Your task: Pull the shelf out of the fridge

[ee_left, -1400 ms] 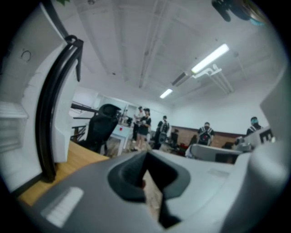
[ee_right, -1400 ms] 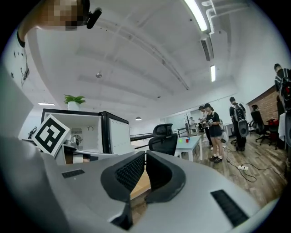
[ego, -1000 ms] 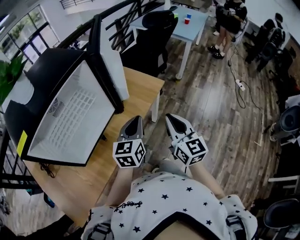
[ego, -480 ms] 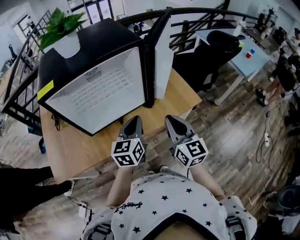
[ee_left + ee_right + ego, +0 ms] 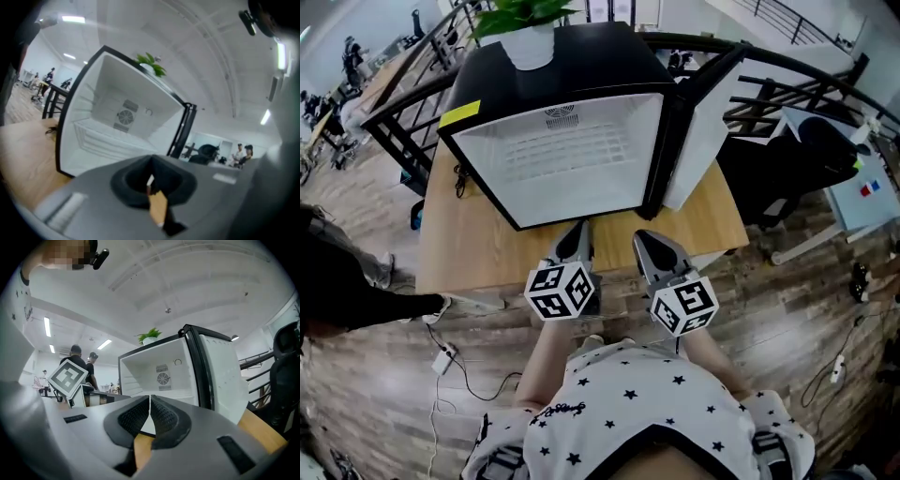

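Now, head view: we find the fridge [image 5: 581, 56] squarely ahead on the table [image 5: 450, 253]; a second ago it sat off to our left. We see the shelf [image 5: 567, 150] inside, door [image 5: 703, 131] open.
Left gripper view: left gripper [image 5: 151, 161] pinched together, empty.
Right gripper view: right gripper [image 5: 150, 401] likewise.
Risk: closed tongs would only shove the shelf's front edge, not grip it.

A light wooden surface [image 5: 459, 255], standing on the plank floor [image 5: 356, 394], carries a black mini fridge [image 5: 581, 56] whose door [image 5: 703, 131] hangs open at the right.
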Demonstrator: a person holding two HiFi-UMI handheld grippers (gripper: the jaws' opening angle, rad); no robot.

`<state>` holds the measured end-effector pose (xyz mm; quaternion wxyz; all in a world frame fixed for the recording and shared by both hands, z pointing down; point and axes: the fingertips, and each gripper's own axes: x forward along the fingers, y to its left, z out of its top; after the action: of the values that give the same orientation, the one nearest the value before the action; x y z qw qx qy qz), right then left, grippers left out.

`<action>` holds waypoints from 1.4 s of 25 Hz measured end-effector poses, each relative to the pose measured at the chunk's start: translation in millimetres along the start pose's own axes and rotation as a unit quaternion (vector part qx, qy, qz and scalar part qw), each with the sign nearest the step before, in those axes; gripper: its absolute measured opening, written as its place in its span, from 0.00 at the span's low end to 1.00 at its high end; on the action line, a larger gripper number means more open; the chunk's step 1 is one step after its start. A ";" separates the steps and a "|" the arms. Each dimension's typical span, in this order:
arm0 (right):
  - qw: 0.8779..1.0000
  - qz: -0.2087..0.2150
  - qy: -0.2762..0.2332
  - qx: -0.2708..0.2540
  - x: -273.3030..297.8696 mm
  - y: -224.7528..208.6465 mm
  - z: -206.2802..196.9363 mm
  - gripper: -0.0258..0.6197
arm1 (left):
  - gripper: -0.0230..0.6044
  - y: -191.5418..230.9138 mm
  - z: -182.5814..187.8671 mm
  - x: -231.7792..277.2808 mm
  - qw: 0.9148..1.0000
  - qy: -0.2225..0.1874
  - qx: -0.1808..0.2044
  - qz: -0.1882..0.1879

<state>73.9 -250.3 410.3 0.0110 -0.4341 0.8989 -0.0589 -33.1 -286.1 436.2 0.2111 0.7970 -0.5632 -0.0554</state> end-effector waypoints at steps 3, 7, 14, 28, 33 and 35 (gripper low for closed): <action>0.999 0.032 0.005 -0.003 6.6 7.7 -2.9 0.08 | 0.05 12.6 3.5 -5.6 0.999 -0.019 -0.024 0.028; 0.998 0.062 0.012 -0.003 11.7 14.8 -9.4 0.08 | 0.05 26.3 5.2 -10.3 0.996 -0.037 -0.064 0.046; 0.998 0.067 0.018 0.007 9.2 11.6 -16.9 0.08 | 0.05 39.7 4.4 -0.3 0.981 -0.063 -0.181 0.032; 0.999 0.024 0.024 0.005 15.2 -22.6 -20.5 0.08 | 0.21 75.8 11.6 61.1 0.918 -0.121 -0.376 -0.017; 0.999 0.017 0.030 0.007 30.8 -34.5 -21.7 0.08 | 0.32 92.4 14.5 88.4 0.899 -0.136 -0.416 -0.022; 0.999 0.016 0.031 0.006 37.4 -37.4 -21.7 0.08 | 0.35 100.7 16.7 97.0 0.891 -0.145 -0.430 -0.019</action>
<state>78.1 -300.4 437.3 -0.0133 -0.4173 0.9054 -0.0777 -91.8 -407.8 475.8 0.4479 0.6223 -0.4935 -0.4107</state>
